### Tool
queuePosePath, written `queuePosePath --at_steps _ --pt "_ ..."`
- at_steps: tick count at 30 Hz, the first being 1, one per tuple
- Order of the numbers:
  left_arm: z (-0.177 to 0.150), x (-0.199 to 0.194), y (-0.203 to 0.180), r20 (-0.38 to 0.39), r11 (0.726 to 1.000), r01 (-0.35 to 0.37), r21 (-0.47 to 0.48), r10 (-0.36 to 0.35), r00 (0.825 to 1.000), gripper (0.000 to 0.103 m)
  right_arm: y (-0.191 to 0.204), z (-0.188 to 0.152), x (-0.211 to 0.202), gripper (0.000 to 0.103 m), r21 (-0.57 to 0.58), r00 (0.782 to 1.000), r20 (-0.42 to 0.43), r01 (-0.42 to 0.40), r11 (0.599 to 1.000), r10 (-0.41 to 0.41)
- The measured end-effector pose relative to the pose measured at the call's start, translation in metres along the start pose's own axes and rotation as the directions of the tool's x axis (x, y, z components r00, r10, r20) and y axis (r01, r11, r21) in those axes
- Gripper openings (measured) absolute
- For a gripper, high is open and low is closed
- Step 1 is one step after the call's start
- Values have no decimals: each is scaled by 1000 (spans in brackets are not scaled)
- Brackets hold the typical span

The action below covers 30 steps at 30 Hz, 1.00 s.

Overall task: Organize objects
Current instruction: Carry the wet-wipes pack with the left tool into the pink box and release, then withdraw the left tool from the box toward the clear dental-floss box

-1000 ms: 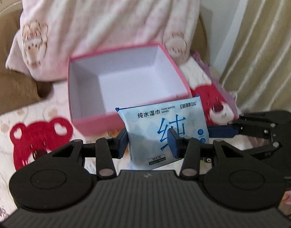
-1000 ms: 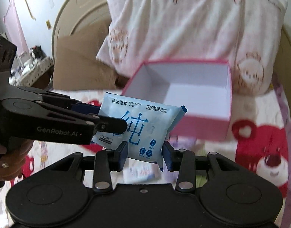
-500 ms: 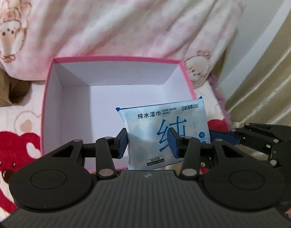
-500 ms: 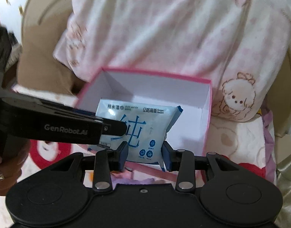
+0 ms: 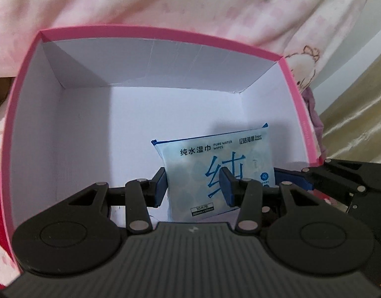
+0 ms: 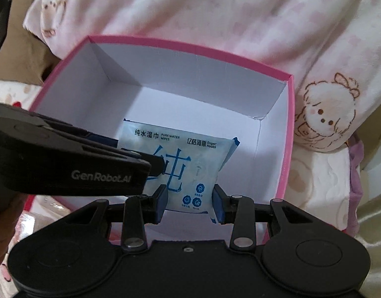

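A pale pink quilt printed with cartoon animals [image 6: 215, 12] lies behind an open square cardboard box, pink outside and white inside [image 5: 165, 31]. Within its walls hangs a light blue plastic pack of wet wipes [image 5: 215, 159], pinched narrowly by both the left gripper [image 5: 194, 186] and the right gripper [image 6: 189, 198].

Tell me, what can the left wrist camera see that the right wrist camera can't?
Only the left wrist view shows the shiny beige curtain at the right edge. Only the right wrist view shows the white puppy picture on the pink blanket, and the "GenRobot.AI" writing on the left gripper. Both views show the pink box with white insides, and the blue wipes pack held over it, pinched by the left gripper and the right gripper together.
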<state>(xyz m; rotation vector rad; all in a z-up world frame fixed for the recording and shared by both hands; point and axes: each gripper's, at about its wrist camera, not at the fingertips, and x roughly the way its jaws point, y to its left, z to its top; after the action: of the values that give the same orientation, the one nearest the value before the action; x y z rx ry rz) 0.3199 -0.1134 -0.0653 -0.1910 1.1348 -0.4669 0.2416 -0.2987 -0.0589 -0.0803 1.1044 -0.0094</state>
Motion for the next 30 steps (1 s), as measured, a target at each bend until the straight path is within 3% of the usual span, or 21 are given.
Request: queuePosePath --at_steps 7,11,14,18,22,30 --pt "2 20 1 -49 1000 8 -18 -9 999 43 4 3 17 43 -11 996 -46 77 997 -77" --pt "-2 25 -3 -36 1000 -25 -16 25 999 47 7 2 16 46 -29 993 -40 107 994 -109" --pt "-9 21 -10 -12 998 -54 41 55 998 47 5 0 8 50 -14 997 -19 79 997 -79" --pt "-17 4 -15 10 998 -29 59 28 1000 48 -1 -8 -13 50 0 999 25 19 1000 -19" --pt "-22 -23 -19 11 995 -13 94 12 1000 50 -6 -19 -49 51 18 996 76 -57 998 56" --pt "-41 -94 -19 26 986 -20 166 16 1000 54 -13 -42 -126 58 13 978 166 -133 991 129"
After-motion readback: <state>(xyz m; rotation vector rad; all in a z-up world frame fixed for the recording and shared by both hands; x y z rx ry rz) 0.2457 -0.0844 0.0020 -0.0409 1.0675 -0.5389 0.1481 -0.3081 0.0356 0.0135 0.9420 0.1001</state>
